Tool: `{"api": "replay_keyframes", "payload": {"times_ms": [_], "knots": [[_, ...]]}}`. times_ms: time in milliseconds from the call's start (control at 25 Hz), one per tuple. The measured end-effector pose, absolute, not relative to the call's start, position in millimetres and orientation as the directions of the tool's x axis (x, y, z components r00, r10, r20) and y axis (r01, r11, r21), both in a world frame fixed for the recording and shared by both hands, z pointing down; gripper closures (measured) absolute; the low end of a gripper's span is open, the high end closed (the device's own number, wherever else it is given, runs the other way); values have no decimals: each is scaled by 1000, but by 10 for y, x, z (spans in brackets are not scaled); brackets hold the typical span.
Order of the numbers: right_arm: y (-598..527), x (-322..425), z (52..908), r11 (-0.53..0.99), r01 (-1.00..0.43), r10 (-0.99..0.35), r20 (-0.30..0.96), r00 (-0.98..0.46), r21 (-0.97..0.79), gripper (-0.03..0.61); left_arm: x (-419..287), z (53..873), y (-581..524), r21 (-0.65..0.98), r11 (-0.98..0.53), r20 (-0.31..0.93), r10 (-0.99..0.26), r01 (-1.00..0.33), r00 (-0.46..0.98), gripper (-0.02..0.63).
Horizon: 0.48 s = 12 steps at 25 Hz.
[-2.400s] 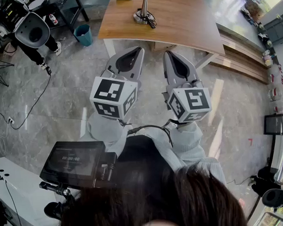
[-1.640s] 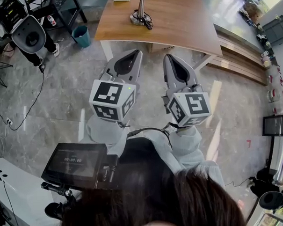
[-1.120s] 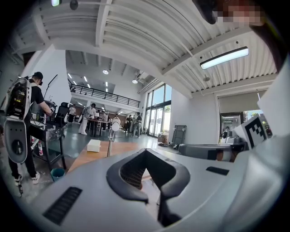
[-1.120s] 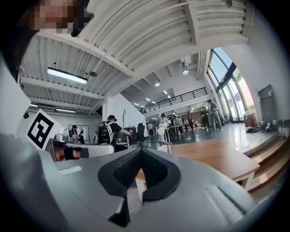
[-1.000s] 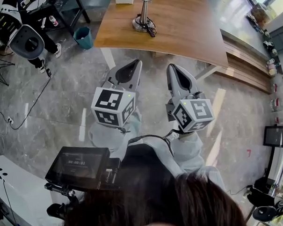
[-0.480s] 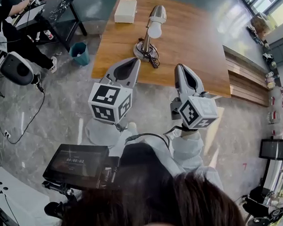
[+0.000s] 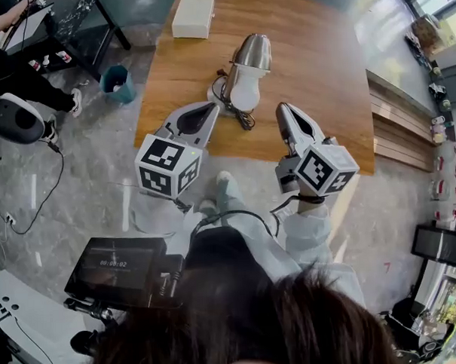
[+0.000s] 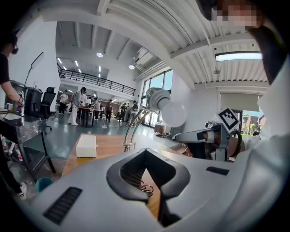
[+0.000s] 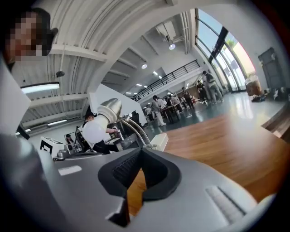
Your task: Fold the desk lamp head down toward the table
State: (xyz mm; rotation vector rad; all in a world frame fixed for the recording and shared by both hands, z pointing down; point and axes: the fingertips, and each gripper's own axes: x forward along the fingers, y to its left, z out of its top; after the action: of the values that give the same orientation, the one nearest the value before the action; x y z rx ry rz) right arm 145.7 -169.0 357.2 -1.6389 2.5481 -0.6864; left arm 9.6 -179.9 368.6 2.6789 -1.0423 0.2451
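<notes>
Left gripper [image 7: 210, 109] and right gripper [image 7: 283, 109], both pressed shut and empty, either side of desk lamp [image 7: 241, 92] on table [image 7: 321, 68]. Approach stage; next, likely pushing raised lamp head [image 7: 254, 52] downward.

Table [image 7: 314, 76]: warm brown wood with a fine lengthwise grain. Desk lamp [image 7: 252, 52]: polished silver head and stem, white bulb. Cord [image 7: 243, 121]: black. Box [image 7: 193, 14]: plain white. Left gripper [image 7: 207, 109] and right gripper [image 7: 284, 108]: light grey shells, black ribbed jaws lining, white faces printed with black square markers. Bin [image 7: 117, 79]: teal. Floor [image 7: 77, 176]: grey, veined marble pattern.
</notes>
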Motion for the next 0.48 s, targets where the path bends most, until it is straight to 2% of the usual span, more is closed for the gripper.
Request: {"api": "replay_keyframes", "payload": {"times_ms": [280,440,480], "knots": [[-2549,1511,3949,400,-727,-715,307,-628,-558,577,345,3950,-2537,170,-781,303,-539,-601,786,609],[-2778,1460,3917,422,-546,-616,213,-759,-724,572,399,4162,-2703,208,-787,329,-503,-580,800,605],[-2815,1440,3883,433,-495,-591,177,-787,-754,571,423,4202,-2730,216,-792,334,-490,-571,805,573]]}}
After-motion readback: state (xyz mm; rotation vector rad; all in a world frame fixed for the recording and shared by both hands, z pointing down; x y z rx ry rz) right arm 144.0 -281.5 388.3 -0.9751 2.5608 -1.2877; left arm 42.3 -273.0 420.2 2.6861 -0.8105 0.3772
